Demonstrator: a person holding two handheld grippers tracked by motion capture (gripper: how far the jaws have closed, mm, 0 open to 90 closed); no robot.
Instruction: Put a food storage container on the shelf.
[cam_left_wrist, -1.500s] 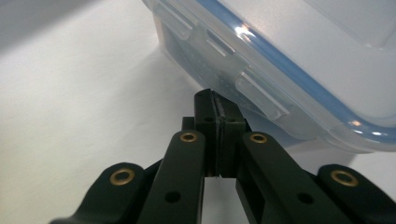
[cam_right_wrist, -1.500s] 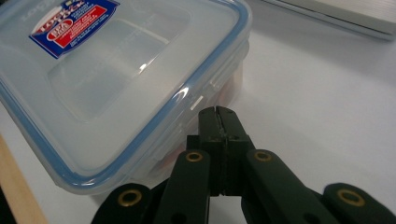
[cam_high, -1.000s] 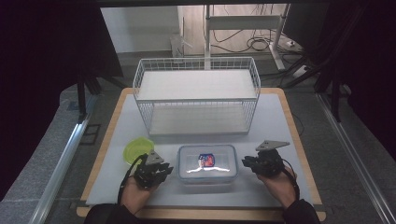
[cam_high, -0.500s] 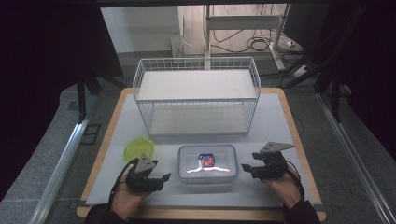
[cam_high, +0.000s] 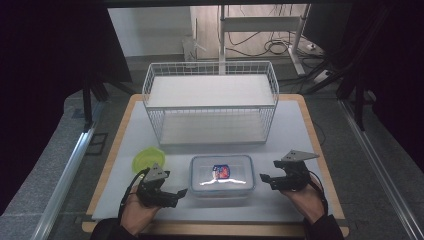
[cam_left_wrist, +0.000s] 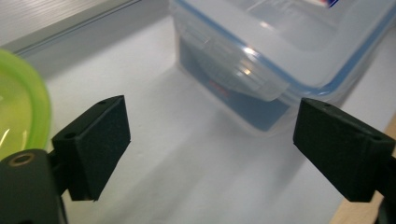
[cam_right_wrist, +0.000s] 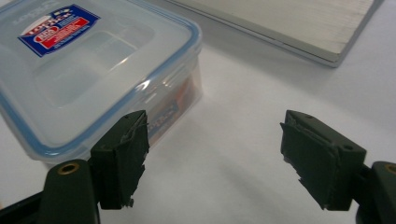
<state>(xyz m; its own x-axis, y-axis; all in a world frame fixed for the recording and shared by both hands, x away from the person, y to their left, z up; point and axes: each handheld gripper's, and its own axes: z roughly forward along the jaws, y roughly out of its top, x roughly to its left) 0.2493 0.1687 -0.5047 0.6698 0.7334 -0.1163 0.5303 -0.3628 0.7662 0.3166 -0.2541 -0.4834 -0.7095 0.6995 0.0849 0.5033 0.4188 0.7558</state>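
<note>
1. Near the front edge of the table, a clear food box w/ a blue-sealed snap lid is seen lying flat on the white mat, between the two grippers. A red & blue sticker is stuck on its lid.

2. L gripper is held just beside the box's left end. Its jaws have just been opening & are now spread wide; nothing is gripped. The side latch is seen ahead of the pads, not touched.

3. R gripper is held just beside the right end. Its jaws have also just been opening & are let go, w/ nothing between them. The box corner sits by one pad.

4. What could go wrong:
 - The box could be pushed along the smooth mat if one side is nudged first.
 - The latch could be missed, bc the pads are fat & the flap is thin.
 - A pad could slip off the shiny plastic if it is squeezed at a slant.
 - The green lid, near the L gripper, could be bumped if that hand is swung out.
 - The white wire basket is well apart, so it is prob. safe.
</note>
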